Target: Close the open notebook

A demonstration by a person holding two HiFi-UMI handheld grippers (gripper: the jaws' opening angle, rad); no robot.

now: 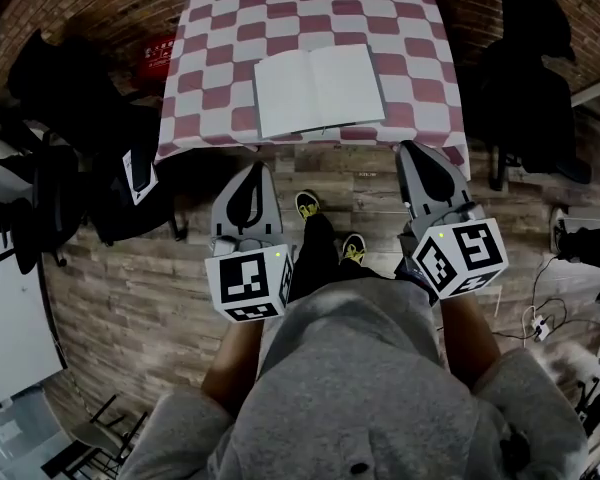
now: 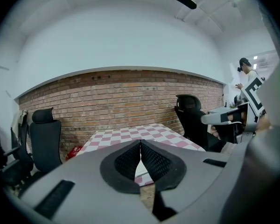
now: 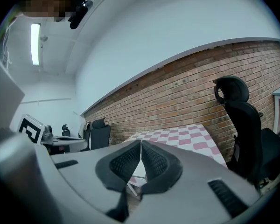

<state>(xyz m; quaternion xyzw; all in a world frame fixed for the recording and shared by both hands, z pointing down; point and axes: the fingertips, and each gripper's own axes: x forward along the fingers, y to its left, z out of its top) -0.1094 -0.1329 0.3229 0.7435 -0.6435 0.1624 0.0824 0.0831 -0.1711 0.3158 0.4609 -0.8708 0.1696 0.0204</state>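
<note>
The notebook (image 1: 319,89) is lying open with both pale pages facing up, resting flat on the red-and-white checked cloth (image 1: 220,43) that is covering the surface (image 1: 435,133). It is sitting close to the edge nearest the person and about midway along that edge. On the person's side of the notebook, the left tongs (image 1: 254,168) are hovering off its near left corner, over the floor rather than over the cloth, and are touching nothing. Their ribbed pads are pressed together with nothing between them, as their own view is showing. The right tongs (image 1: 410,148) are hovering off the notebook's near right corner, their tip reaching about to the edge of the surface, and they too are pressed together and pinching nothing. Both are pointing towards the notebook, each carrying a marker cube (image 1: 248,283) at its rear end. Nearer the person than the notebook, between the two tongs, a pair of dark shoes with yellow trim (image 1: 352,247) is standing on the wooden plank floor (image 1: 130,298), and a grey sweater (image 1: 365,388) is filling the bottom of the head view. Beyond the notebook, past the far edge of the surface, a brick wall (image 2: 126,97) is running across. Left of the notebook, black office chairs (image 1: 70,108) are standing on the floor with a small red object (image 1: 157,54) lying near them; to the notebook's right another black chair (image 1: 525,88) is standing.
</note>
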